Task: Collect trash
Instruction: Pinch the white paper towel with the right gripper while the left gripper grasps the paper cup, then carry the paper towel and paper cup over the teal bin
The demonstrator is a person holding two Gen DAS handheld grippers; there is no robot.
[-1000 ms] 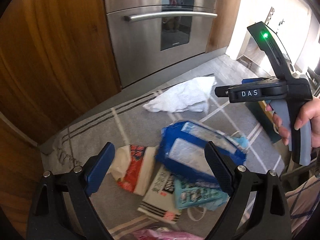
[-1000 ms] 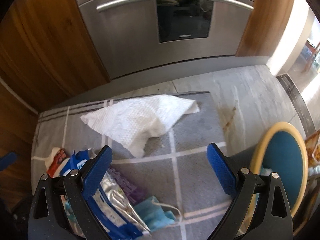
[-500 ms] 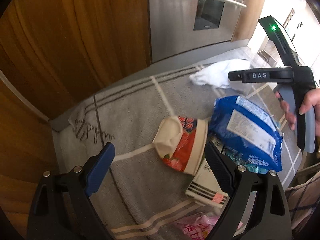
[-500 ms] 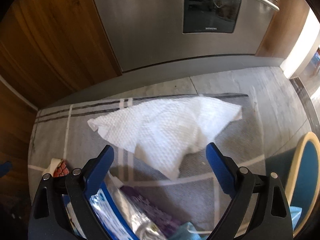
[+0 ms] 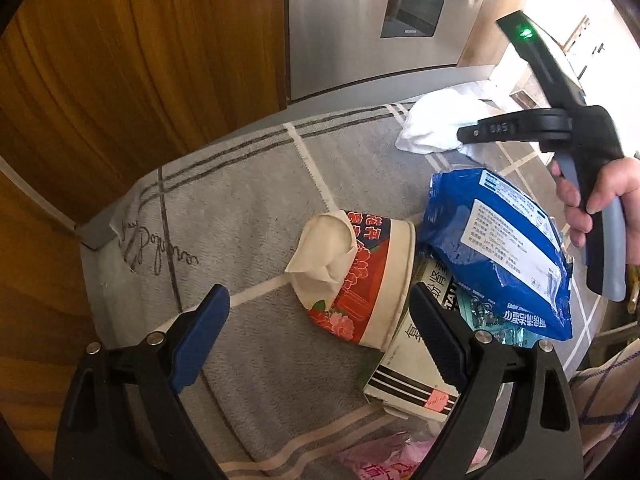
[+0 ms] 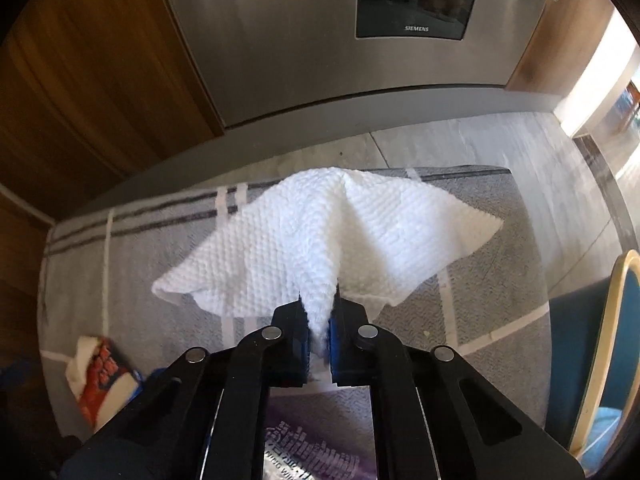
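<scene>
Right gripper (image 6: pixel 319 330) clamped on white paper towel (image 6: pixel 320 240) on the grey rug (image 6: pixel 140 248); left gripper (image 5: pixel 320 320) wide above crushed paper cup (image 5: pixel 352 276).

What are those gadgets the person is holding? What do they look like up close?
Each is a black plastic pistol-grip tool ending in a two-fingered claw. The left claw has curved black arms with silver rivets and dark blue ribbed pads. The right claw is built the same; from the side its body shows a grey trigger, white "DAS" lettering and a green light. A plaid sleeve shows at the edge.
</scene>
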